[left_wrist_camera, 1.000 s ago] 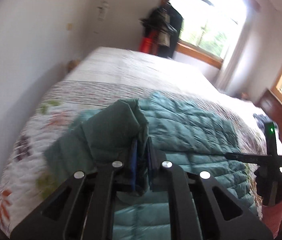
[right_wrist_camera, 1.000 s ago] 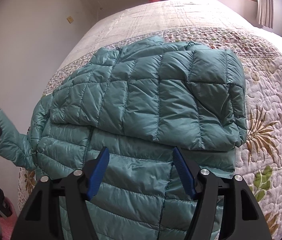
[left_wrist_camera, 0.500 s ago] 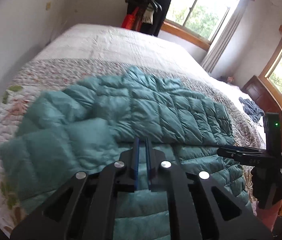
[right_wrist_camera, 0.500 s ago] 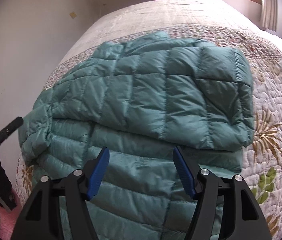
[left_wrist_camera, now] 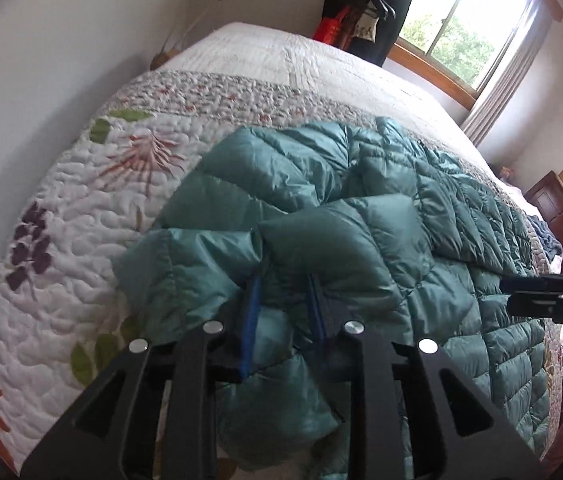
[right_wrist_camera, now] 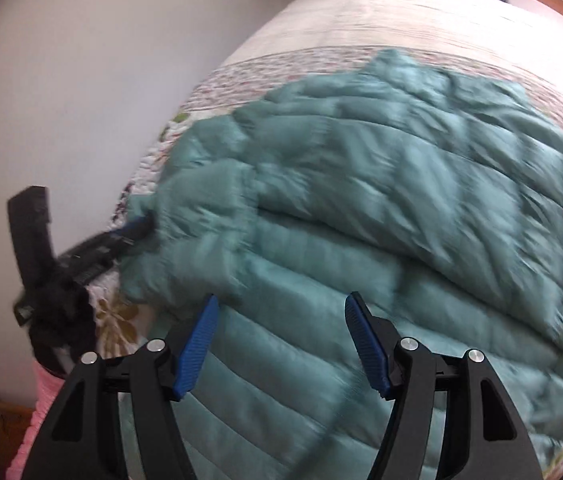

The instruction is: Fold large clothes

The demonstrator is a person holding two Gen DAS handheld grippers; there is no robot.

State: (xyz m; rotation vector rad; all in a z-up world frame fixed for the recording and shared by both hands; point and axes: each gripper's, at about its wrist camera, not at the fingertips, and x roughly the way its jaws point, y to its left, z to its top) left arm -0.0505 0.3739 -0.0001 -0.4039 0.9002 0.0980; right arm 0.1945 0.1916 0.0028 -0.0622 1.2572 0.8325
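Note:
A teal quilted puffer jacket lies folded on the floral quilt of the bed. My left gripper is low at the jacket's left edge. Its blue pads stand apart, and the puffy sleeve bulges between them without being pinched. In the right wrist view the jacket fills the frame, blurred by motion. My right gripper hovers open over the jacket's lower half with nothing between its fingers. The left gripper shows there at the sleeve's end. The right gripper shows in the left wrist view.
A white wall runs along the bed's left side. Dark clothes and a red bag hang by a bright window. Wooden furniture and a blue cloth sit at the right. A pink sleeve is behind the left gripper.
My left gripper brought the sleeve down onto the jacket, and its fingers have spread wider around the fabric. The right gripper swung left, staying open.

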